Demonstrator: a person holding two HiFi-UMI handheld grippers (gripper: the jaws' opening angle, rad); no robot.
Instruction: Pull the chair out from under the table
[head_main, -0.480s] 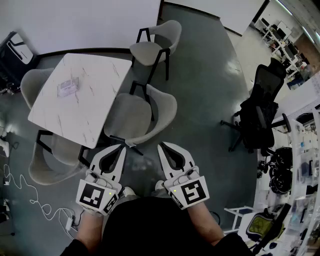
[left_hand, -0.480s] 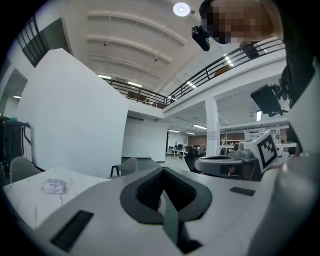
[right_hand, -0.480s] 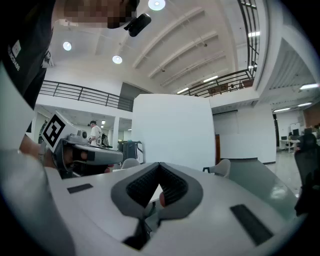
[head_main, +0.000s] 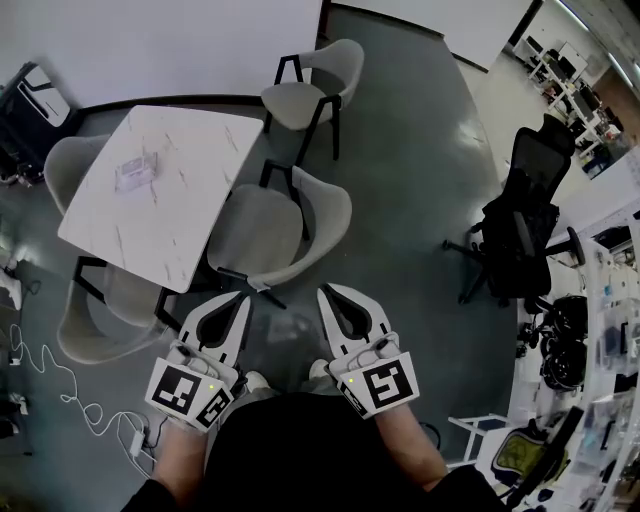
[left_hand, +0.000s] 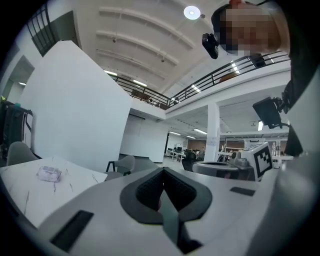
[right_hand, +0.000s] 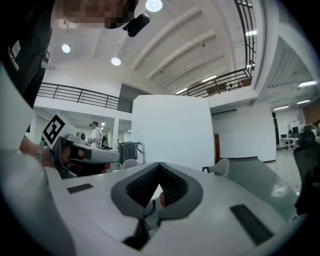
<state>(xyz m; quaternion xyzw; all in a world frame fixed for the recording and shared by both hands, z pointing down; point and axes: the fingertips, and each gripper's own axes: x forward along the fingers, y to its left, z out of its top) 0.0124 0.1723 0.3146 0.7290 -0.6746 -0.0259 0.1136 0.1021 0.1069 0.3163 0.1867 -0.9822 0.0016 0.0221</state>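
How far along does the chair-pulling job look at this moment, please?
Nothing looks done: the nearest chair sits tucked against the table. In hand: the left gripper and right gripper hang short of it, both shut and empty. Left: grip its backrest and pull it out.

Grey chair (head_main: 268, 238), white marbled table (head_main: 190, 165)

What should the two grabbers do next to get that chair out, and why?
Probably reach both forward to the curved back of the nearest chair and open the jaws. The left gripper and right gripper are shut and empty, held close to the person, short of the chair. It sits untouched at the edge of the table.
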